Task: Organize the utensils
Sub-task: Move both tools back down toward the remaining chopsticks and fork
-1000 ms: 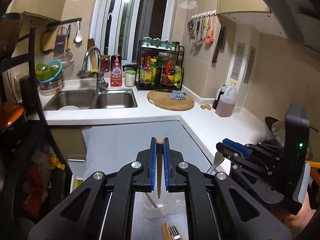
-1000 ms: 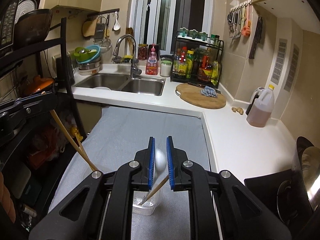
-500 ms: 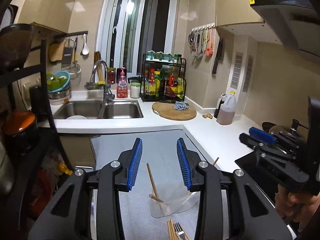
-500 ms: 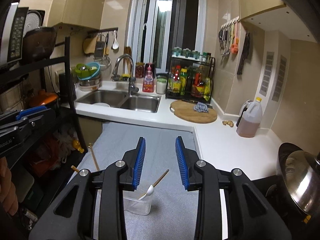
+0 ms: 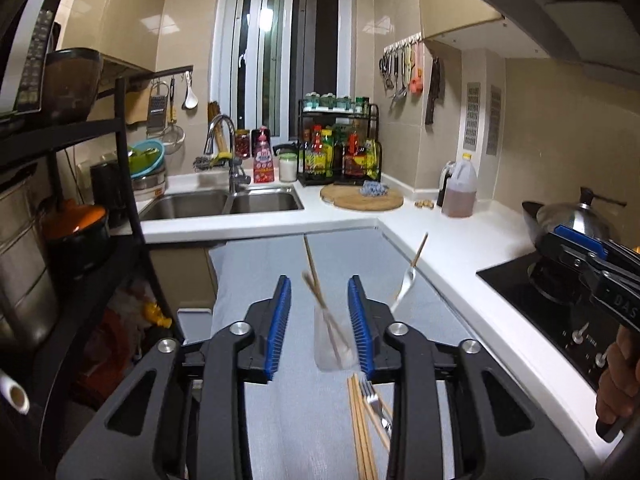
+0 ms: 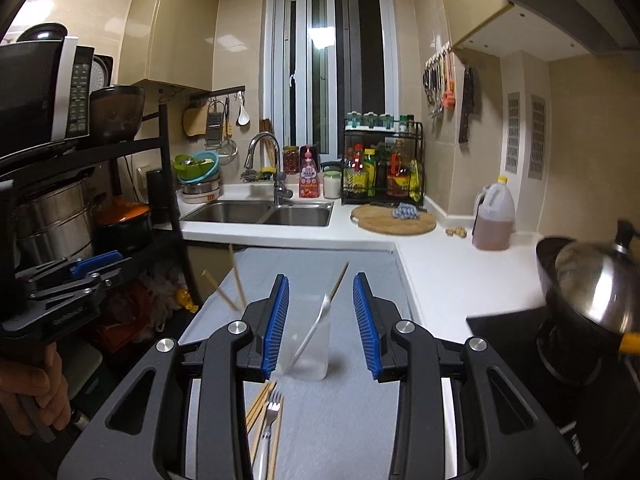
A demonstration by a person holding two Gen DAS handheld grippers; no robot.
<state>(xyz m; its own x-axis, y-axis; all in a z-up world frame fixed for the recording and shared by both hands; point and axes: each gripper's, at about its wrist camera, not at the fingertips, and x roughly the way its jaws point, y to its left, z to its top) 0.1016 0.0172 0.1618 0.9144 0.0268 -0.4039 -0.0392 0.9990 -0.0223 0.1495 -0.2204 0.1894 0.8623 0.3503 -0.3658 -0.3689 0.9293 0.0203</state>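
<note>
On the grey mat (image 5: 256, 280) of the kitchen worktop, seen from the left wrist, a clear plastic cup (image 5: 334, 344) stands upright with two wooden chopsticks (image 5: 316, 280) leaning in it, their tops tilted up and away. A white spoon (image 5: 408, 276) with a wooden handle leans from the cup's right side toward the white counter (image 5: 440, 236). The left gripper (image 5: 319, 312) frames the cup with its blue pads spread; its jaws have just been closing a little, yet nothing is pinched between them. Nearer the camera, more chopsticks (image 5: 360, 428) and a fork (image 5: 374, 400) lie flat on the mat. At the right edge a hand (image 5: 618, 380) holds the right gripper (image 5: 576, 240) above the black hob, its tips close together.

On the same mat (image 6: 360, 420), from the right wrist, the right gripper (image 6: 321, 308) stands spread and empty, its jaws having just been opening slightly. The cup (image 6: 308, 348) sits between the pads in view but apart from them, the spoon (image 6: 320, 320) slanting out of it. The two chopsticks (image 6: 236, 284) show to the left. The fork (image 6: 270, 420) lies on the loose chopsticks (image 6: 260, 404) in front of the cup. The left gripper (image 6: 108, 262), held by a hand (image 6: 32, 392), is at the left edge; I cannot tell its gap from here.
</note>
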